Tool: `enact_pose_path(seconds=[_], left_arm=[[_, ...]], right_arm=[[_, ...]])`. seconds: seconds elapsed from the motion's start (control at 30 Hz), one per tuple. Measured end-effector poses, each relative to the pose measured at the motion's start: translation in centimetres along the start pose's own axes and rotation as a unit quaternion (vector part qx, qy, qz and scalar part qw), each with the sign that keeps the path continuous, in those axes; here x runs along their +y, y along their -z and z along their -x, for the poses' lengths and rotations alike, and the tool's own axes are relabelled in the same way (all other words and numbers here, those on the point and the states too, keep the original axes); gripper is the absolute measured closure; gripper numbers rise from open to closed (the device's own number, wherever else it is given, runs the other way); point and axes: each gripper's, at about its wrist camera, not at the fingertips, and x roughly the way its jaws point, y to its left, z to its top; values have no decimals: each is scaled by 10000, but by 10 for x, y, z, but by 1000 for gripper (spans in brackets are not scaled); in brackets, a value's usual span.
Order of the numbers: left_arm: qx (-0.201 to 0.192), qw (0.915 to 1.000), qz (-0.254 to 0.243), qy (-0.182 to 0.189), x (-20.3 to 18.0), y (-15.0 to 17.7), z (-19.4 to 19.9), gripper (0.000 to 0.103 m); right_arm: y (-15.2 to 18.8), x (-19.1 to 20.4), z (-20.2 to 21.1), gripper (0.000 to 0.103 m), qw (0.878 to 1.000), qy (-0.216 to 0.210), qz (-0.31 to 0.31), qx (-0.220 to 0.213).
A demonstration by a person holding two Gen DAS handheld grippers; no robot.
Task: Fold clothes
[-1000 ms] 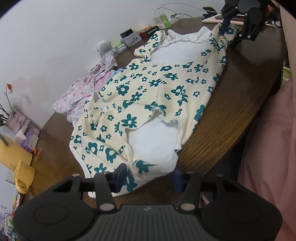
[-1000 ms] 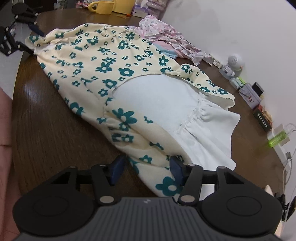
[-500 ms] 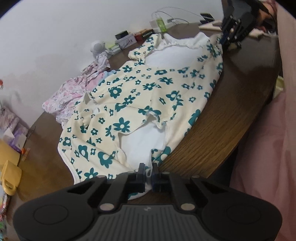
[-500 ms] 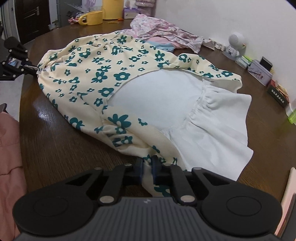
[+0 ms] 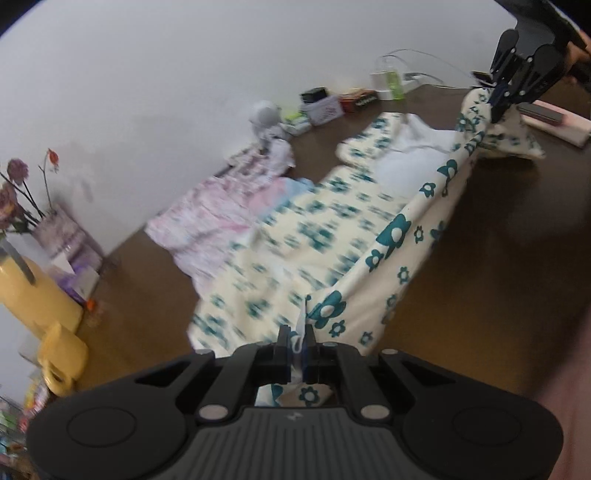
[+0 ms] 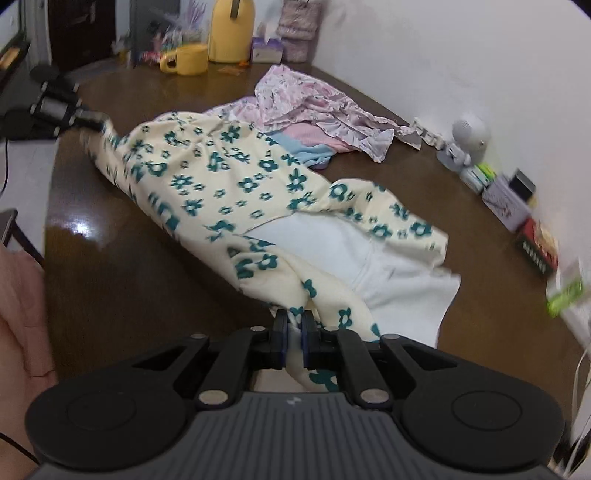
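A cream garment with teal flowers (image 5: 332, 236) and a white lining lies across the brown table (image 5: 498, 258). My left gripper (image 5: 296, 341) is shut on one near corner of it and holds that edge lifted. My right gripper (image 6: 293, 334) is shut on the opposite corner of the same garment (image 6: 229, 184). The near edge hangs taut between the two grippers. The right gripper shows in the left wrist view (image 5: 496, 103), and the left gripper shows in the right wrist view (image 6: 94, 120).
A pile of pink and blue clothes (image 6: 306, 107) lies behind the garment. A yellow mug (image 6: 186, 59), a yellow jug (image 6: 231, 29), small boxes (image 6: 506, 199) and a white figurine (image 6: 467, 138) stand along the wall. A pink book (image 5: 557, 123) lies at the right.
Both grippers shut on the garment's corners half a second ago and have since lifted the near edge off the table. The garment has bunched up toward the back.
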Motion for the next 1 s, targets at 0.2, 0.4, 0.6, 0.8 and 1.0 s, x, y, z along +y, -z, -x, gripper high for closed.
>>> enact_pose_path(seconds=[0.2, 0.4, 0.6, 0.8, 1.0], left_arm=[[533, 9984, -131, 127, 33, -25, -74, 99], [912, 9950, 59, 391, 43, -19, -117, 98], [944, 9943, 280, 418, 45, -12, -120, 97], [697, 9958, 589, 79, 48, -17, -104, 68], [-337, 9944, 999, 101, 40, -38, -70, 55]], right_arm=[[-32, -43, -65, 96, 9976, -304, 123, 604], [-32, -66, -111, 94, 9952, -564, 49, 801], [-31, -77, -120, 93, 9962, -621, 12, 614], [-21, -82, -99, 67, 9983, -495, -271, 151], [-25, -65, -60, 54, 9910, -461, -705, -1044]])
